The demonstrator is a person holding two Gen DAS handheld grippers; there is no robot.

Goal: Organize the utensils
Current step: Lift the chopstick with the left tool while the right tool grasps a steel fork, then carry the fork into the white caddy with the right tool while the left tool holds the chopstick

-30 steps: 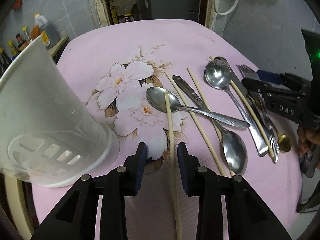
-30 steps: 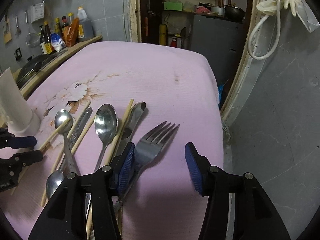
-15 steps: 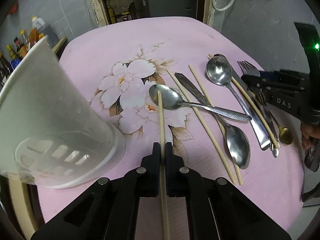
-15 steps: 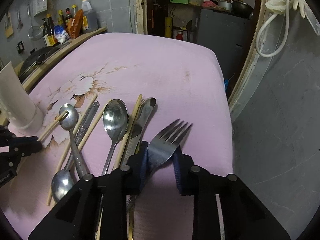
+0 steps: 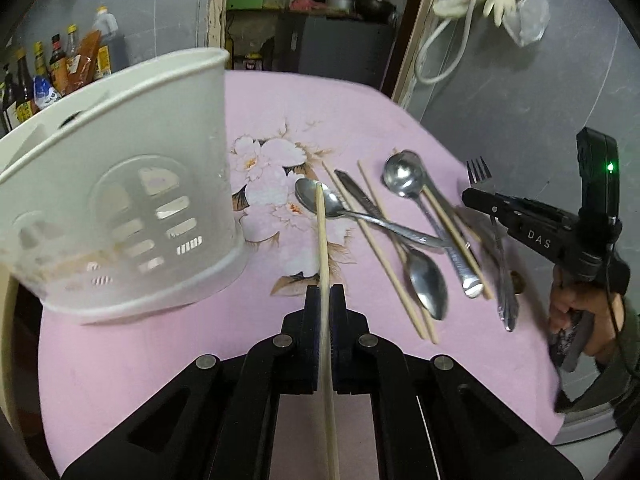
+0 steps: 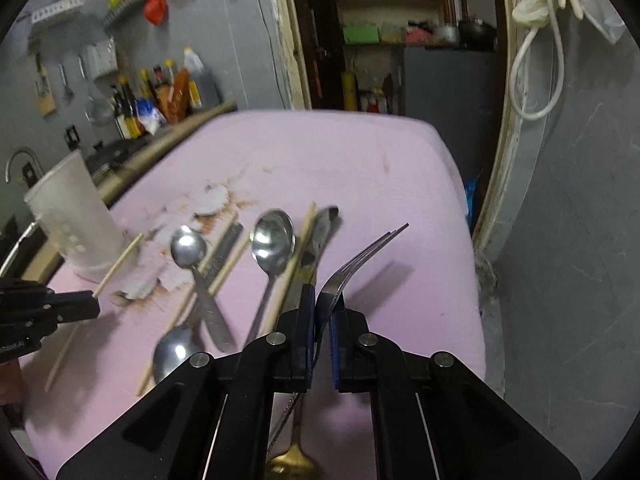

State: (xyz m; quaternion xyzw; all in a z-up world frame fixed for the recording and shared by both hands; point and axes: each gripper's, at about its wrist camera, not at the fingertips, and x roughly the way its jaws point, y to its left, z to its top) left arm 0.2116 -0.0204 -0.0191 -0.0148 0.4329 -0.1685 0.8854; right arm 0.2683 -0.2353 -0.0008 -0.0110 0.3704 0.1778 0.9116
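My left gripper (image 5: 325, 292) is shut on a pale wooden chopstick (image 5: 322, 232), its tip raised over a spoon (image 5: 320, 198). The white slotted utensil holder (image 5: 120, 184) stands close on the left. My right gripper (image 6: 322, 300) is shut on a steel fork (image 6: 360, 258), held on edge with the tines lifted off the cloth. From the left wrist view the right gripper (image 5: 472, 196) shows at the right with the fork (image 5: 478, 170) sticking out. Spoons, a knife (image 6: 316, 248) and more chopsticks lie loose on the pink cloth between the grippers.
The pink flowered tablecloth (image 5: 280, 120) covers a small table whose right edge (image 6: 468, 240) drops off by a grey wall. Sauce bottles (image 6: 160, 96) stand on a counter at the back left. A person's hand (image 5: 580, 312) holds the right gripper. A gold-ended utensil (image 6: 294, 460) lies under it.
Both grippers closed, the left on the chopstick and the right on the fork. Both have since lifted their utensils off the cloth, and the left one has drawn nearer the holder.
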